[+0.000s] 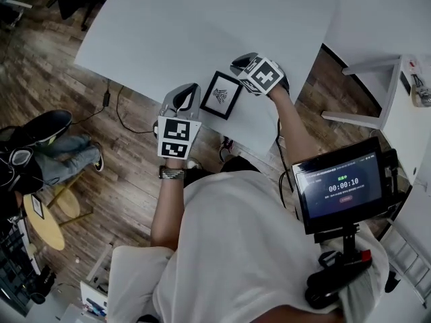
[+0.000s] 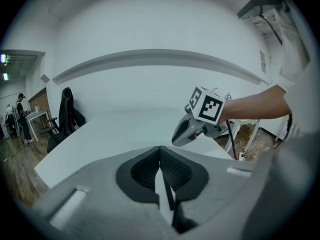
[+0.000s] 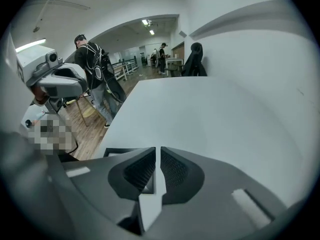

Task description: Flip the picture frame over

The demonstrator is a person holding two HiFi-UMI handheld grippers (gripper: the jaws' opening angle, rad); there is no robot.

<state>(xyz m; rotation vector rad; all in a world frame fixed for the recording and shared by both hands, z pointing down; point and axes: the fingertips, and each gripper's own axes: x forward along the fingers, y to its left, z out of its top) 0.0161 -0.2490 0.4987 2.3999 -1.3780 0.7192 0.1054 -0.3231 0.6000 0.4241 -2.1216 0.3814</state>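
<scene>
The picture frame [image 1: 221, 94], black with a white mat and a dark print, lies face up on the white table [image 1: 202, 25], close to its near edge. My left gripper [image 1: 196, 87] hovers at the frame's left side. In its own view the left gripper [image 2: 160, 151] is shut with nothing in it. My right gripper [image 1: 236, 64] hangs just past the frame's far right corner. In the right gripper view its pads are drawn together to a hairline slit [image 3: 155, 151], holding nothing. A corner of the frame [image 3: 114, 151] shows below them.
A second white table [image 1: 377, 19] and a white stand [image 1: 363, 93] are at the right. A monitor with a timer [image 1: 340, 187] sits by my chest. Cables [image 1: 121, 113] trail over the wooden floor. A seated person [image 1: 47, 150] and a yellow stool [image 1: 47, 214] are at the left.
</scene>
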